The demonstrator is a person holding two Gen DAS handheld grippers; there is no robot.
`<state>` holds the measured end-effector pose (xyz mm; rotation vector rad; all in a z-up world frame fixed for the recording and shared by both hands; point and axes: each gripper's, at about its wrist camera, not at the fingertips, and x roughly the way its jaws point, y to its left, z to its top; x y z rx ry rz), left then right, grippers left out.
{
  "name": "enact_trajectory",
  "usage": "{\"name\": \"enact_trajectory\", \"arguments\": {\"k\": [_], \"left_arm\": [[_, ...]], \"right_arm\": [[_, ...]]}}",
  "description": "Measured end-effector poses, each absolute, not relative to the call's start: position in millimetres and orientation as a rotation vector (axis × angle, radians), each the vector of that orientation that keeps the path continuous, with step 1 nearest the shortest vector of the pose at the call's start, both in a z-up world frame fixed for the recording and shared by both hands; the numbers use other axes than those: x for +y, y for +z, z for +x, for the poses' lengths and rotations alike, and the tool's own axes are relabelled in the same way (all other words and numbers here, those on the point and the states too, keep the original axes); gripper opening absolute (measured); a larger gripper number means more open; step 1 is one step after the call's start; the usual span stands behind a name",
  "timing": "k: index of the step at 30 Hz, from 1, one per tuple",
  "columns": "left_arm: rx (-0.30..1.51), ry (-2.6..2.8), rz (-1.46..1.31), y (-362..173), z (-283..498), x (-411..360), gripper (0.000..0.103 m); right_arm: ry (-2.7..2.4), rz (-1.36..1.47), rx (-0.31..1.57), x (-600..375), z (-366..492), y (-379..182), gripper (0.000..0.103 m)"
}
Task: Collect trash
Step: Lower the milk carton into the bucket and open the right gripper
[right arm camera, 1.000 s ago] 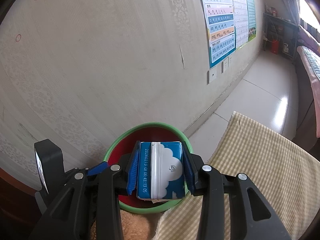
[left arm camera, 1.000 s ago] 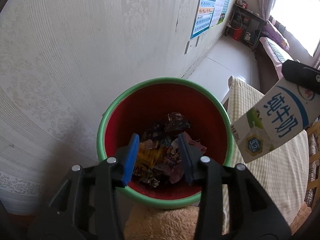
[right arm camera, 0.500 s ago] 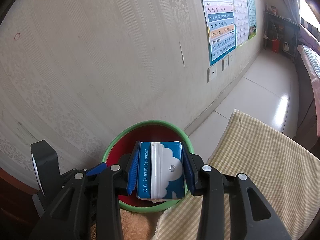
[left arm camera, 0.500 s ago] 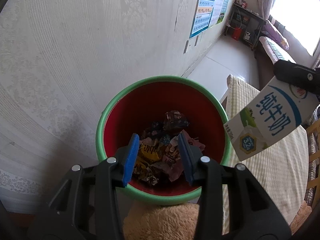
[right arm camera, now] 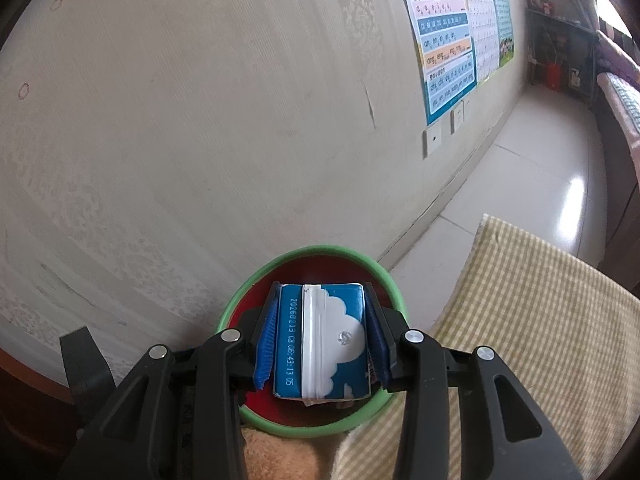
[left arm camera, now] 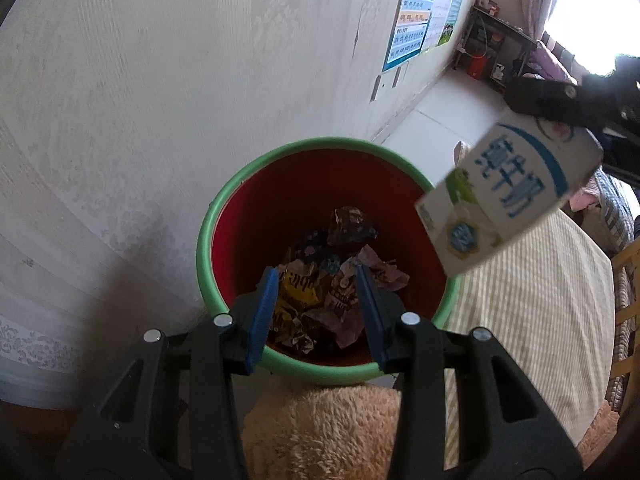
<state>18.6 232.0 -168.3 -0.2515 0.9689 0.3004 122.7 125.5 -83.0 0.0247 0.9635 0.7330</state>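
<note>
A red bin with a green rim [left arm camera: 248, 184] stands on the floor by the wall, with several crumpled wrappers [left arm camera: 328, 276] inside. My left gripper [left arm camera: 318, 312] is open and empty, held over the bin's near side. My right gripper [right arm camera: 322, 340] is shut on a blue and white milk carton [right arm camera: 320, 344] and holds it above the bin [right arm camera: 316, 250]. In the left wrist view the carton [left arm camera: 508, 196] hangs tilted over the bin's right rim.
A patterned wall [left arm camera: 160, 80] stands behind the bin. A yellow checked cloth [left arm camera: 532, 304] covers the surface right of the bin. A tan fuzzy thing [left arm camera: 320, 432] lies just below it. Posters [right arm camera: 452, 40] hang on the wall; white floor [right arm camera: 532, 176] runs beyond.
The carton in my right gripper has moved left and inward, over the bin's right rim. My left gripper has stayed open above the bin.
</note>
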Motion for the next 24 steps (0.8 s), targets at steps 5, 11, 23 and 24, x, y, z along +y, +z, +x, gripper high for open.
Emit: {"name": "enact_trajectory", "arguments": {"k": [5,11,23,24], "left_arm": [[0.975,0.3,-0.248,-170,19,230,0.039],[0.974,0.297,-0.246,-169,19,228,0.039],[0.979,0.295,-0.243,-170,21,225,0.039],[0.979,0.294,-0.243,-170,21,226,0.039]], "right_arm": [[0.74,0.008,0.965,133,119,-85,0.038],[0.743,0.002,0.968,135,118,-87,0.04],[0.7,-0.018,0.975,108,111,-97,0.04],[0.691,-0.018,0.976,104,111,-100,0.041]]}}
